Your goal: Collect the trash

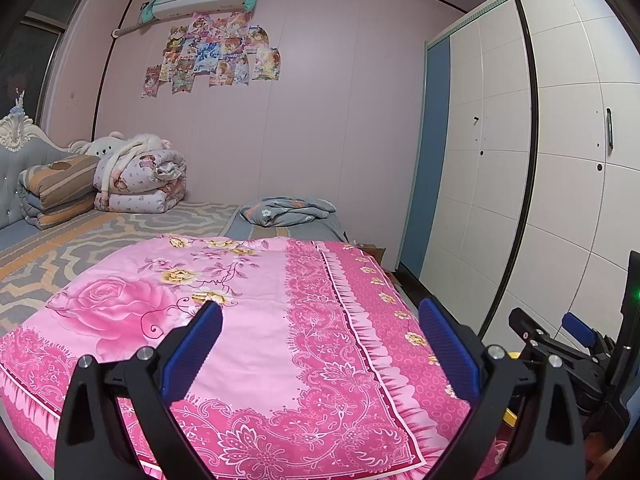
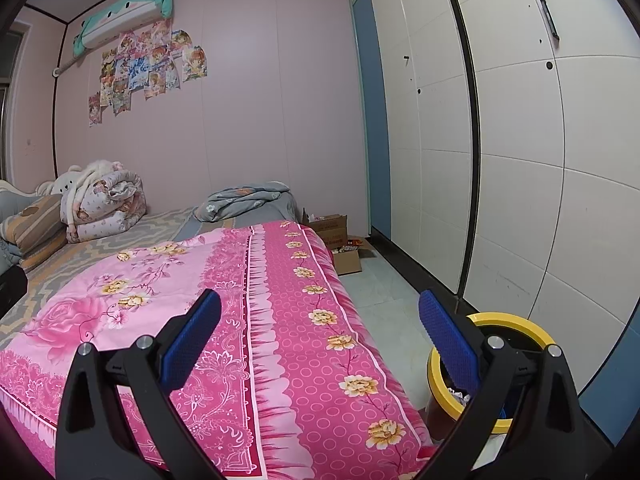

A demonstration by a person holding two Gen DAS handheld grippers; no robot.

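Evidently between pickups: left gripper [image 1: 320, 348] and right gripper [image 2: 320, 344] both hang empty, jaws spread, over the pink bedspread [image 1: 256, 320], the yellow-rimmed bin [image 2: 508, 322] sits near right on the floor, and no trash shows, so searching comes next.

We see a bedspread [image 1: 256, 320] in pink, with a big rose at nine o'clock, yellow flowers and a darker pink border of circles. The sheet [image 1: 120, 232] under it has grey and orange zigzags. Our gripper pads [image 1: 192, 356] are blue on black arms. The bin [image 2: 516, 320] at four o'clock has a yellow rim. The wardrobe [image 2: 520, 160] is white with a blue panel, the wall [image 1: 320, 100] pale pink.
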